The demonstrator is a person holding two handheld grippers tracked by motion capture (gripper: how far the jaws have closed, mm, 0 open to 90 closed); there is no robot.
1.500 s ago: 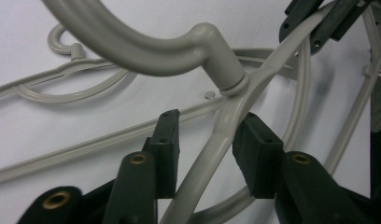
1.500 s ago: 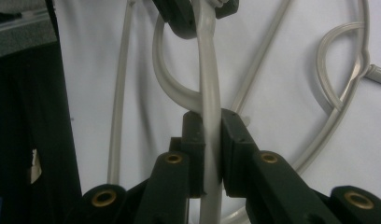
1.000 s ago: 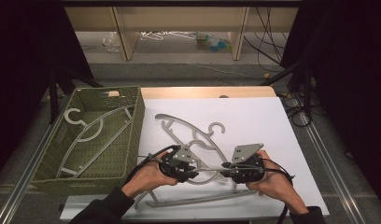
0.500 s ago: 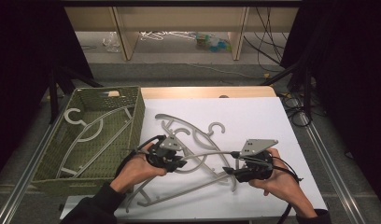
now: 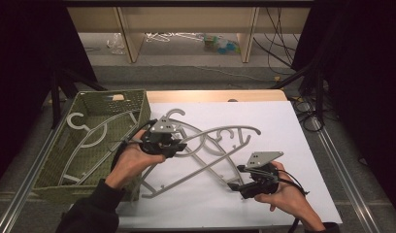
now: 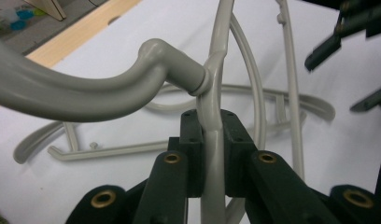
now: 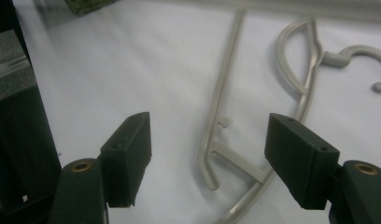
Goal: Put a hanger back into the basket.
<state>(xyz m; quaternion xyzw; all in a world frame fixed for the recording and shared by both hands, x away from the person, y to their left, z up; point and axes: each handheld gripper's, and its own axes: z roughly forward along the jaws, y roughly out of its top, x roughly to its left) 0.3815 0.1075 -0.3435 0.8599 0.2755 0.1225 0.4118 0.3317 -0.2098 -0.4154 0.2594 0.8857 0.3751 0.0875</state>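
My left gripper [image 5: 178,145] is shut on the neck of a grey plastic hanger [image 5: 196,174], just below its hook [image 5: 172,114], and holds it tilted over the white sheet beside the basket. In the left gripper view the neck [image 6: 212,140] is pinched between the jaws and the hook [image 6: 86,95] curves off to the left. My right gripper [image 5: 233,187] stands open near the hanger's lower end, and its gripper view has the jaws wide apart [image 7: 214,158] over a hanger end [image 7: 216,121]. A second grey hanger [image 5: 244,130] lies flat on the sheet.
A green woven basket [image 5: 138,109] stands at the table's left with grey hangers [image 5: 94,136] inside it. The white sheet [image 5: 293,145] covers the table. Cables run along the right side. Shelving and clutter lie on the floor beyond the far edge.
My left gripper has carried the hanger up and left toward the basket. My right gripper, earlier at the hanger near the left one, now stands open and farther right, close to the front edge.
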